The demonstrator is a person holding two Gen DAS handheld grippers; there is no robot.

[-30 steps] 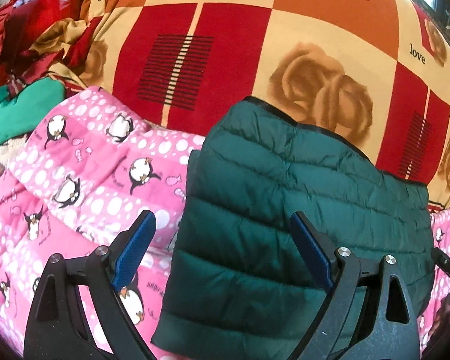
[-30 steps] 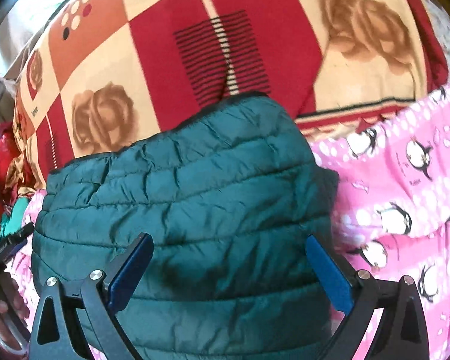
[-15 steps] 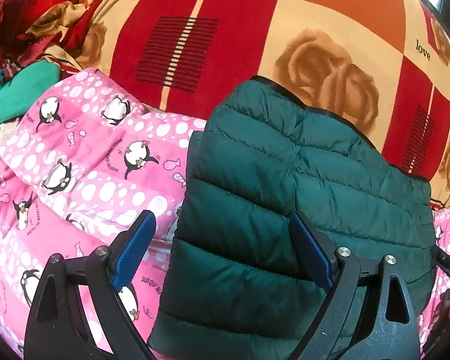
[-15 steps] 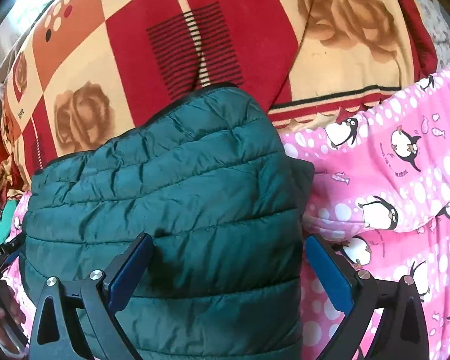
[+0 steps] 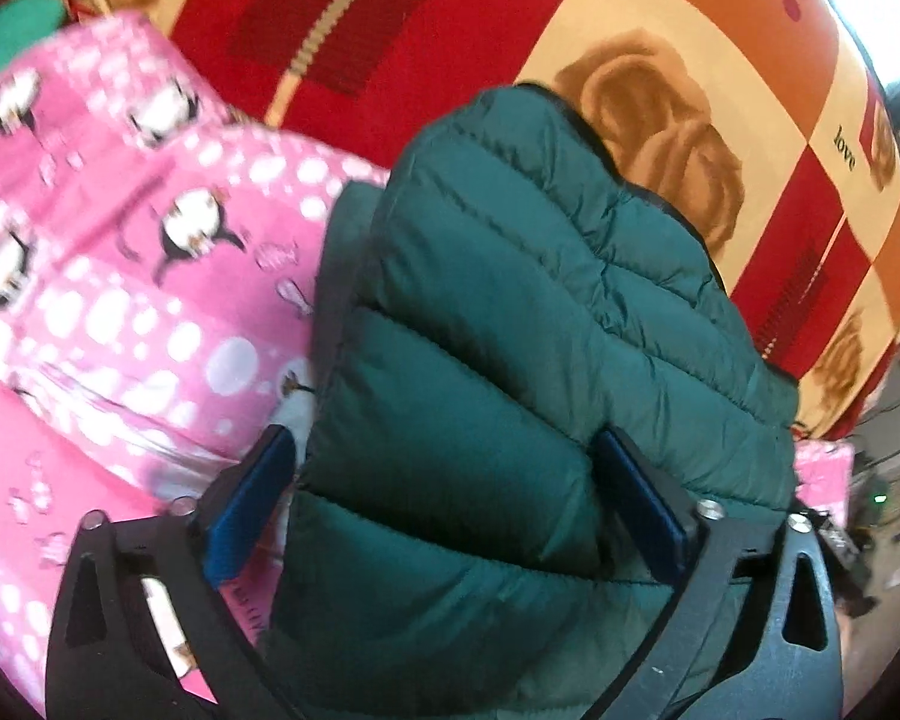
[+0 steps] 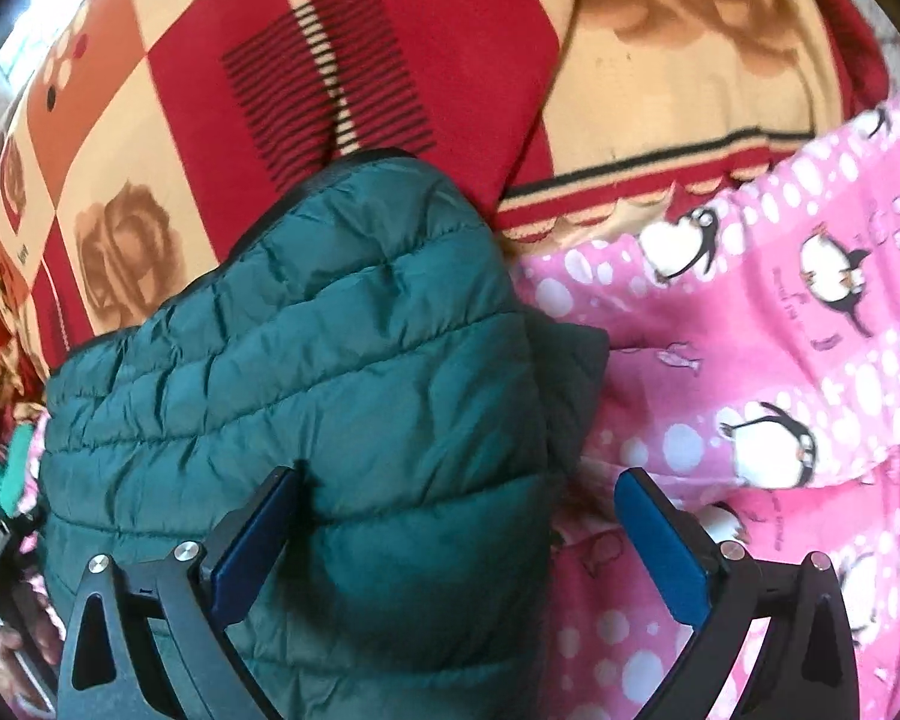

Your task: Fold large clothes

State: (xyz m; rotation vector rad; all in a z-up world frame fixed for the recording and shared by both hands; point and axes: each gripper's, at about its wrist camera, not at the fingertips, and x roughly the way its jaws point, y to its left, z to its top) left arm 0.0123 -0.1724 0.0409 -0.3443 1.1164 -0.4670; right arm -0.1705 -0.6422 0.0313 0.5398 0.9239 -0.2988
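One folded green puffer jacket point(image 5: 510, 372) lies on one pink penguin blanket point(image 5: 120, 312), beside one red rose blanket point(image 6: 390, 60). Left gripper point(image 5: 450, 498) and right gripper point(image 6: 462, 546): fingers spread apart, each straddling a jacket edge.

The left gripper point(image 5: 450, 516) straddles the folded green puffer jacket point(image 5: 510, 360), its blue fingers point(image 5: 642, 504) spread wide, over a pink penguin blanket point(image 5: 120, 300) and a red checked blanket point(image 5: 630, 30).
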